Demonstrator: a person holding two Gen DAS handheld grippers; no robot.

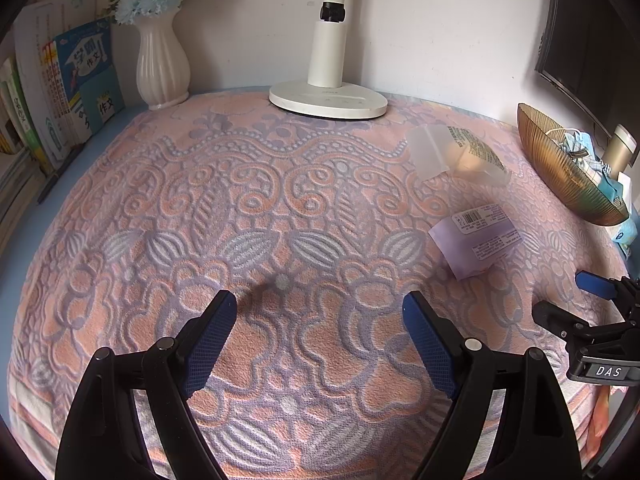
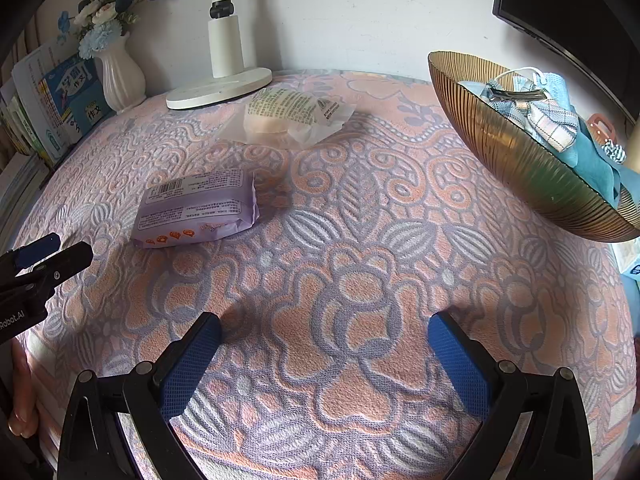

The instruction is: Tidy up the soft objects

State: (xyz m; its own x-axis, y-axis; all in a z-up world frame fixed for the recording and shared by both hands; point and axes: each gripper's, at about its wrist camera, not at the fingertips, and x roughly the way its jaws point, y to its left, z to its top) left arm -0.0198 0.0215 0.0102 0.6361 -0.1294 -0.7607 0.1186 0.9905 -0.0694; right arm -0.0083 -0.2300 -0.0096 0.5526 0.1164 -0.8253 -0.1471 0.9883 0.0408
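Observation:
A purple soft packet (image 2: 198, 210) with a barcode label lies on the patterned cloth; the left wrist view shows the same purple packet (image 1: 478, 236) at right. Behind it rests a clear wrapper with a pale bun (image 2: 292, 116), seen as the bun wrapper (image 1: 460, 154) near the lamp. A gold ribbed bowl (image 2: 520, 160) at the right holds blue cloths, a face mask and a hair clip; its rim, the gold bowl (image 1: 560, 164), shows at far right. My left gripper (image 1: 320, 306) and my right gripper (image 2: 325, 326) both hover open over bare cloth, nothing between their fingers.
A white lamp base (image 1: 328, 98) and a white vase (image 1: 162, 64) of flowers stand at the back wall. Books (image 1: 76, 84) lean at the left. A dark monitor (image 2: 568, 8) hangs behind the bowl. A hand (image 2: 20, 396) shows at the lower left.

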